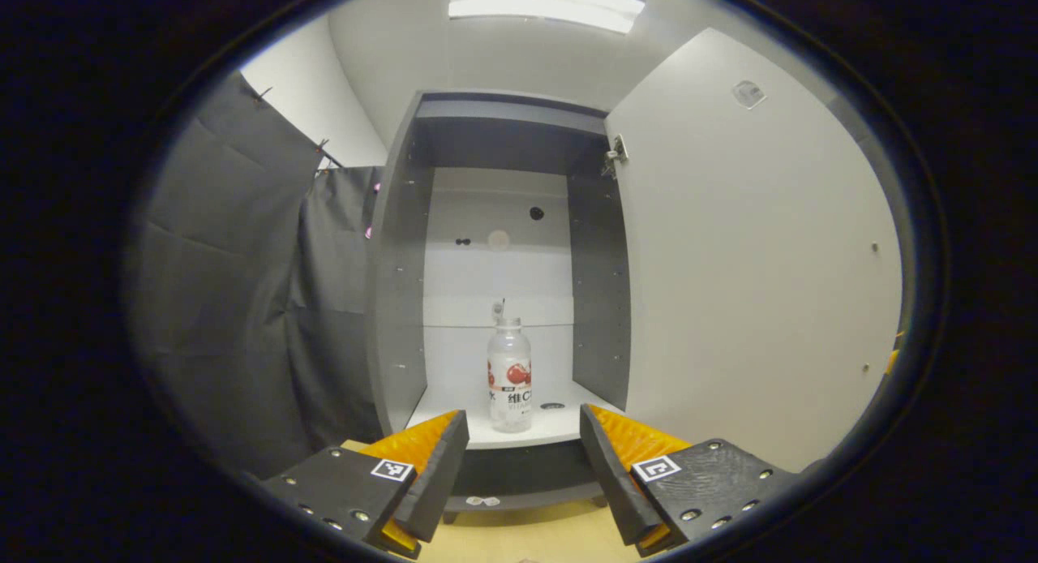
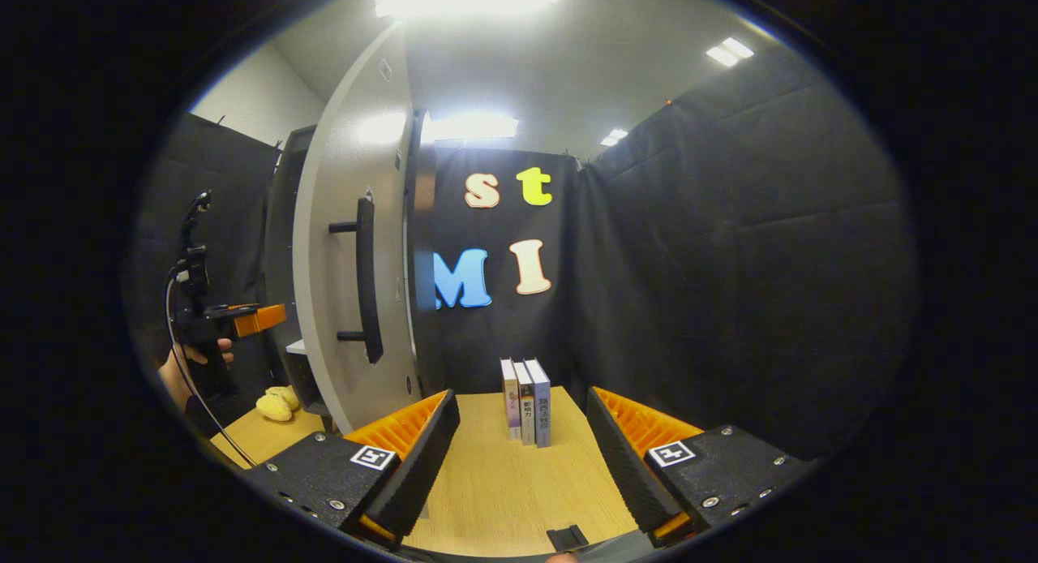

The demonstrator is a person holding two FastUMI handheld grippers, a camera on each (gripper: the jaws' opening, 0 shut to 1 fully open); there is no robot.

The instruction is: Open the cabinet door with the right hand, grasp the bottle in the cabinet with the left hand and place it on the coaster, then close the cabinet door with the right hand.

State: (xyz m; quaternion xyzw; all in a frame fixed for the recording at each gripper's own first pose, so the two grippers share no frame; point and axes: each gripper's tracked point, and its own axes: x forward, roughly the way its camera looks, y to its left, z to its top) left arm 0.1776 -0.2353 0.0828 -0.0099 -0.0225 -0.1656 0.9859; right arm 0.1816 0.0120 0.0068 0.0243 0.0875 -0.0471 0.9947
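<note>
Cabinet door (image 1: 754, 263) stood open; bottle (image 1: 509, 374) upright on the cabinet's lower shelf (image 1: 454, 421), untouched; left gripper (image 1: 523, 457) spread, lined up short of it; right gripper (image 2: 523, 445) spread, empty; advised: advance level, straddle bottle mid-body, then close.

Black screw-studded gripper bodies (image 1: 519, 474) carry square black-and-white marker tags (image 1: 392, 470).

bottle (image 1: 509, 374) label too small to read — coaster (image 2: 567, 537) cut off
</note>
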